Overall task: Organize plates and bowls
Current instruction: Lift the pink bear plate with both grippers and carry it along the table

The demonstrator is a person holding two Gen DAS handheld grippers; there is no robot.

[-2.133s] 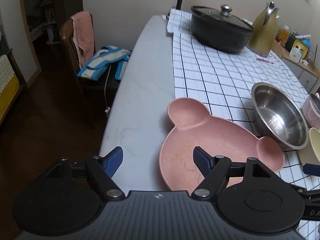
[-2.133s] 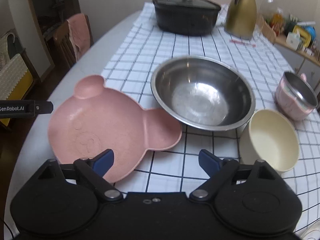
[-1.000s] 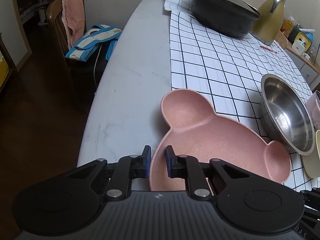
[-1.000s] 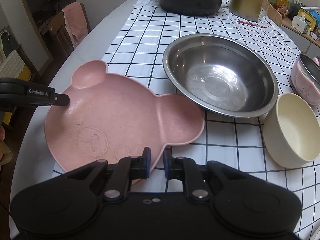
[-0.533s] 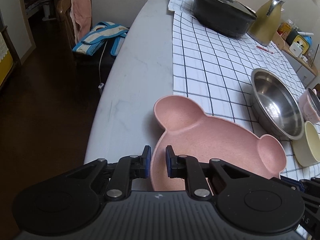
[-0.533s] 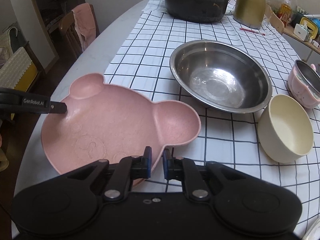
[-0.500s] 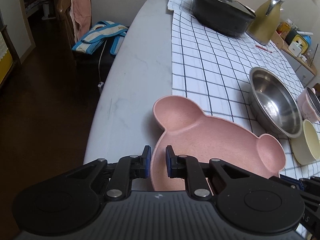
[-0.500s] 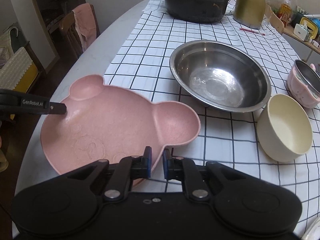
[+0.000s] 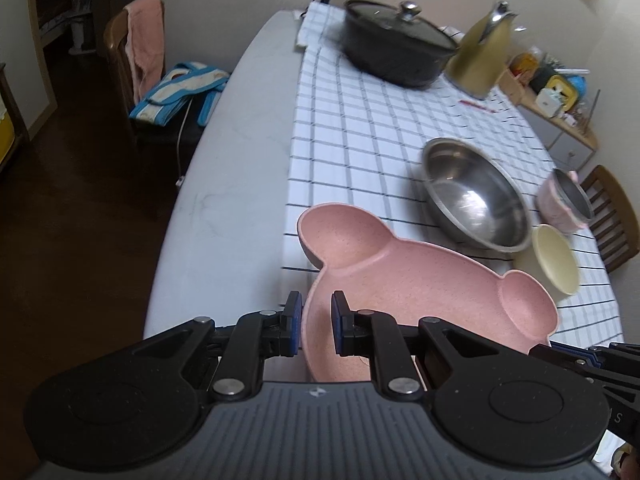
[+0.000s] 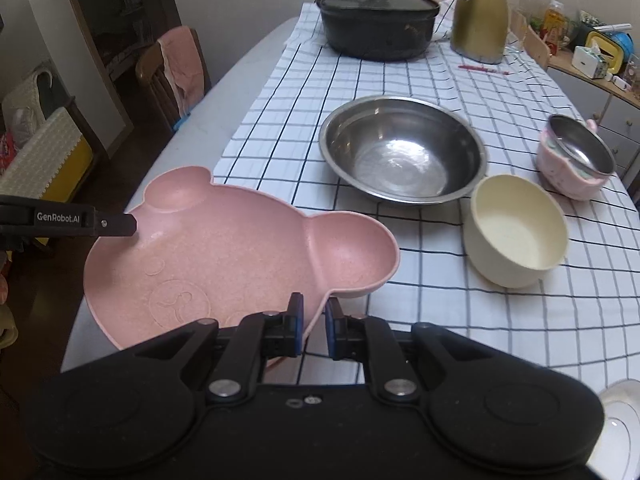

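A pink bear-shaped plate (image 9: 420,280) (image 10: 224,256) hangs above the table's near left part, held by both grippers. My left gripper (image 9: 314,322) is shut on the plate's left rim. My right gripper (image 10: 314,330) is shut on the near rim below the right ear. The left gripper's finger (image 10: 104,224) shows at the plate's left edge in the right wrist view. A steel bowl (image 10: 402,148) (image 9: 474,194), a cream bowl (image 10: 516,228) (image 9: 556,258) and a small pink steel-lined bowl (image 10: 576,160) (image 9: 566,202) stand on the checked cloth (image 10: 320,68).
A black lidded pot (image 10: 378,16), a gold kettle (image 10: 482,12) and a red pen (image 10: 482,69) sit at the far end. A chair with a pink towel (image 9: 144,46) stands left of the table. A shelf with clutter (image 10: 592,56) is at right. A white dish rim (image 10: 622,420) shows near right.
Both grippers, shut on the pink plate, have raised it off the table; the table and bowls look farther away than a second ago.
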